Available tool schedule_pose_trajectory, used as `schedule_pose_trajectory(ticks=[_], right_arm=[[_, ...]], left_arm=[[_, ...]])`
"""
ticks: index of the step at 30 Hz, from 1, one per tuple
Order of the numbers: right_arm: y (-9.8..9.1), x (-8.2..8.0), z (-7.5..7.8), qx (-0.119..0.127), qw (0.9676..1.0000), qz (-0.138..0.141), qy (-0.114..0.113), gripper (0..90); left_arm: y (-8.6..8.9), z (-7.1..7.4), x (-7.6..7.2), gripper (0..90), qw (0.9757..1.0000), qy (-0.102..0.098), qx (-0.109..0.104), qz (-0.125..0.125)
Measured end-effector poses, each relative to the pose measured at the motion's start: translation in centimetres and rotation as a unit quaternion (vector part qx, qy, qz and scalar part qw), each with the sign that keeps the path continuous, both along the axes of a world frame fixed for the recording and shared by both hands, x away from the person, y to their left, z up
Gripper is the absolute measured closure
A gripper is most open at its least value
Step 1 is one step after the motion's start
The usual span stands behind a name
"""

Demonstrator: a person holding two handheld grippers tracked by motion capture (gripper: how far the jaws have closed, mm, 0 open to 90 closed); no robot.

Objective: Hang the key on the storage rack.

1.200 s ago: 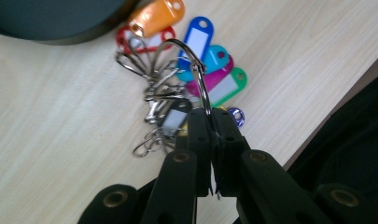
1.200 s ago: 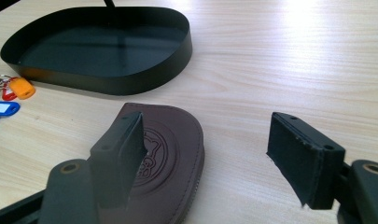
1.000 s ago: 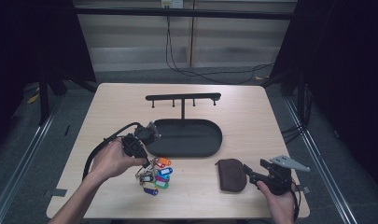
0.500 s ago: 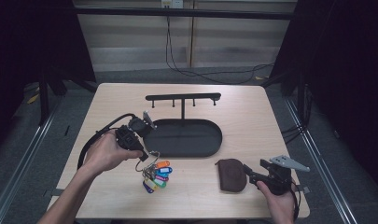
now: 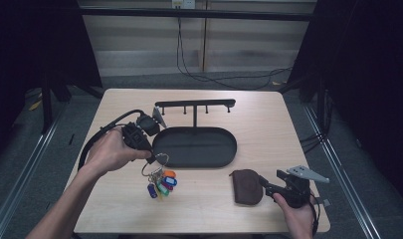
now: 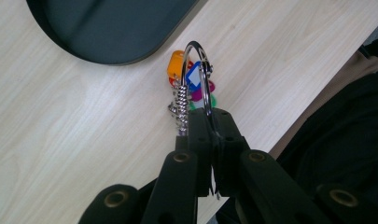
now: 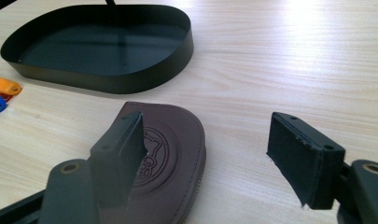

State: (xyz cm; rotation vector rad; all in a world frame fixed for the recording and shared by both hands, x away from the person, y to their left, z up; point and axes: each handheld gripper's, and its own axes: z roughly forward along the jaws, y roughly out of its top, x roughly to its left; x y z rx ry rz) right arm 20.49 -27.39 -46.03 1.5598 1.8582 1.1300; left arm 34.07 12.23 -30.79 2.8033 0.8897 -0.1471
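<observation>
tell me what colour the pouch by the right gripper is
Dark brown, with an embossed round emblem; the pouch shows best in the right gripper view.

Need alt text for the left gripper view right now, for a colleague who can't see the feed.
The left gripper, shut on a silver key ring, holds it over a pale wooden table. Coloured key tags in orange, blue, pink and green and a small metal spring hang from the ring. A black oval tray sits at upper left.
</observation>
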Motion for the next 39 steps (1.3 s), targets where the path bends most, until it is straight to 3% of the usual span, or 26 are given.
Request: schedule_pose_trajectory(ticks=[13,21,24,34,39], right_arm=[[-0.2,0.0,0.0,0.003,1.0000,-0.001,0.000,27.3],[-0.2,-0.1,0.0,0.002,1.0000,-0.001,0.001,27.3],[-0.2,0.0,0.0,0.002,1.0000,0.001,0.003,27.3],[-0.1,-0.2,0.0,0.002,1.0000,0.005,0.001,27.4],[-0.2,-0.2,0.0,0.006,1.0000,0.005,0.000,27.4]], left_arm=[[-1.2,3.2,1.1,88.1,0.9999,-0.007,-0.007,-0.005],[-0.7,3.6,3.0,88.0,0.9997,0.007,-0.024,0.004],[-0.9,3.6,3.9,88.1,0.9996,0.009,-0.022,0.017],[-1.2,4.3,5.9,88.0,0.9992,0.010,-0.031,0.021],[-1.4,4.8,7.2,88.0,0.9986,0.013,-0.037,0.036]])
